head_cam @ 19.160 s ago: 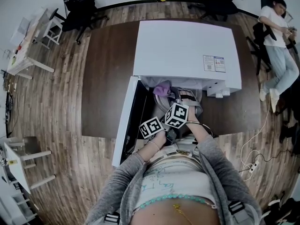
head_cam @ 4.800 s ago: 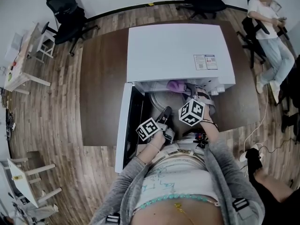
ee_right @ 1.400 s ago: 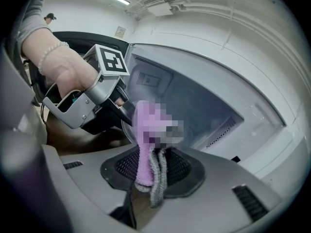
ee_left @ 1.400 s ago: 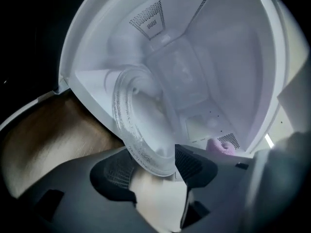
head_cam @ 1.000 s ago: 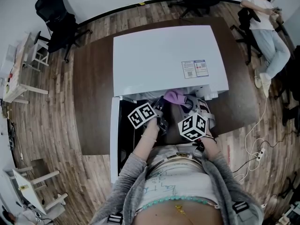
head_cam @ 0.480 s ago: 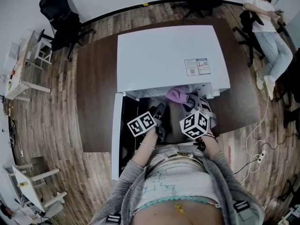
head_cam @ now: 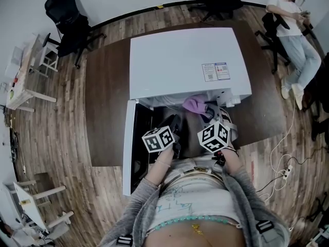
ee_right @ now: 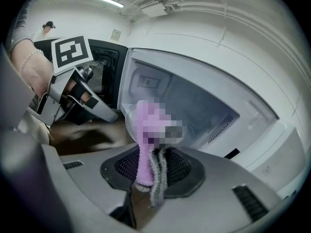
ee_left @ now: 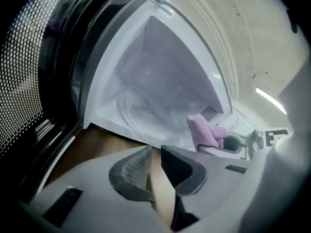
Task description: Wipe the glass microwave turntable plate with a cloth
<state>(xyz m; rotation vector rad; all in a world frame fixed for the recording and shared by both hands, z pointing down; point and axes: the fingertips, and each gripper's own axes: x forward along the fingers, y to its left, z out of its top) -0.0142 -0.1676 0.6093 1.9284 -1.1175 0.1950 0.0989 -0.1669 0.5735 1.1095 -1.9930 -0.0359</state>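
The glass turntable plate (ee_left: 138, 113) lies on the floor of the open white microwave (head_cam: 185, 60); in the head view the microwave's top hides it. My right gripper (ee_right: 148, 176) is shut on a purple and grey cloth (ee_right: 146, 144), which it holds at the cavity mouth, cloth (head_cam: 195, 104) just over the opening. My left gripper (ee_left: 154, 166) hangs in front of the opening, to the left of the cloth (ee_left: 201, 131). Its jaws are closing to a narrow gap with nothing between them. In the head view it, left gripper (head_cam: 176, 123), sits beside the open door.
The microwave door (head_cam: 128, 143) swings open to the left, its perforated window (ee_left: 29, 67) close beside my left gripper. The microwave stands on a brown table (head_cam: 105, 96). Office chairs and a seated person (head_cam: 293, 19) are far off.
My left gripper has drawn back from the cavity mouth toward the person and rolled. The right gripper and the cloth have stayed at the opening.
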